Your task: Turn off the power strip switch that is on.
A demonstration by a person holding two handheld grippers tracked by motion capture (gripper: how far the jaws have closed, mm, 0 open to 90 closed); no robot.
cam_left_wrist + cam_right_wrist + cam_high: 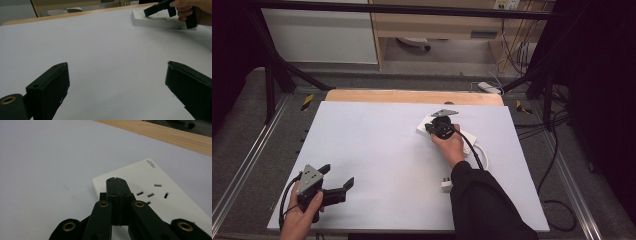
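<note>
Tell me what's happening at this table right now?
A person works at a white table with tongs in each hand. The right tongs are shut with nothing between them, their tips over the near end of a white power strip lying toward the far right of the table; whether they press on it I can't tell. The strip's cord runs back to a white plug lying by the person's right sleeve. The left tongs are open and hold nothing, at the near left corner.
</note>
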